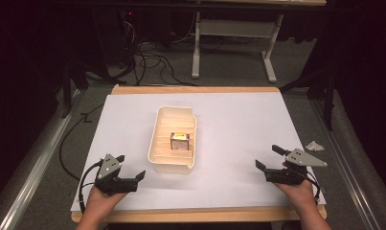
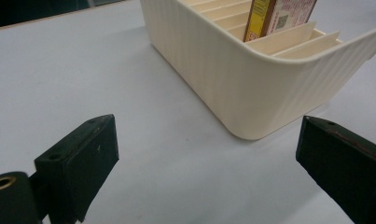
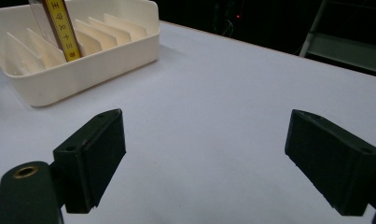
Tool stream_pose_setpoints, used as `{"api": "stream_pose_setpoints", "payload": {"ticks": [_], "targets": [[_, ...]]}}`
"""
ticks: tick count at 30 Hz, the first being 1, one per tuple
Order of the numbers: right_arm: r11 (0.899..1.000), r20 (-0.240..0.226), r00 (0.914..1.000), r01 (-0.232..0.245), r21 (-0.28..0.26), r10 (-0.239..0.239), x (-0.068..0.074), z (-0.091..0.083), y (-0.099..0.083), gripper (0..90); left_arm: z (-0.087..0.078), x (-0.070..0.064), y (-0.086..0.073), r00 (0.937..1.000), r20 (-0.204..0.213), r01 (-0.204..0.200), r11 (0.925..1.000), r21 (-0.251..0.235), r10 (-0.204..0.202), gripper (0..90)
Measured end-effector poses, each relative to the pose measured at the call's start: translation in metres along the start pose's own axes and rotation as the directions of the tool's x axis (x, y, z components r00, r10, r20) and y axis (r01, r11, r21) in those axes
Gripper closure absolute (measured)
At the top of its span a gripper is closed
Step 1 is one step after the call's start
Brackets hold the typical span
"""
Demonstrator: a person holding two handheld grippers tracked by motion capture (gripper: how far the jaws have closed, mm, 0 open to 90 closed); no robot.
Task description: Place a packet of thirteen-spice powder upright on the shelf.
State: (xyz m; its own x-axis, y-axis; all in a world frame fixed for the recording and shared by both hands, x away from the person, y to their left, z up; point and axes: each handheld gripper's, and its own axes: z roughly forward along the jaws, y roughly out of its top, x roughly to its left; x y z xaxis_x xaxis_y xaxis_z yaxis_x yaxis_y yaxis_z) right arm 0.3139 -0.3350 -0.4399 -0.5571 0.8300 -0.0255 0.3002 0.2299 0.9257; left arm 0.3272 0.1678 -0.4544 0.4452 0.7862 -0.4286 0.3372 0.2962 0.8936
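A cream slotted bin (image 1: 157, 139) stands in the middle of the white table sheet. A small box with a yellow edge (image 1: 179, 141) stands upright in one of its slots, seen too in the left gripper view (image 2: 281, 16) and the right gripper view (image 3: 62, 28). My left gripper (image 1: 132, 166) rests near the front left, open, nothing between its jaws, the bin's corner (image 2: 251, 93) just ahead of it. My right gripper (image 1: 269, 157) sits at the front right, open and empty, well clear of the bin (image 3: 92, 56).
The white sheet (image 1: 238, 124) covers a wooden table whose edge (image 1: 195, 89) shows at the back. A crumpled white scrap (image 1: 314, 145) lies off the sheet at the right. Cables (image 1: 147, 60) and a desk frame (image 1: 233, 43) are on the floor beyond.
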Motion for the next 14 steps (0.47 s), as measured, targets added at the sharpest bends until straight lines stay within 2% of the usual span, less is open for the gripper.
{"api": "stream_pose_setpoints", "payload": {"ticks": [5, 14], "targets": [[1.000, -0.018, 0.9998, -0.009, -0.003, 0.009, -0.0023, 0.0040, 0.0005, 12.6, -0.0037, 0.0011, -0.0017, 0.9999, -0.012, 0.003, 1.0000, 0.004, -0.003, 6.5], [0.999, -0.022, 0.9994, -0.029, -0.015, 0.029, -0.0047, 0.0052, 0.0016, 12.8, -0.0055, 0.0004, -0.0033, 0.9999, -0.012, -0.009, 0.9999, 0.014, 0.009, 6.4]]}}
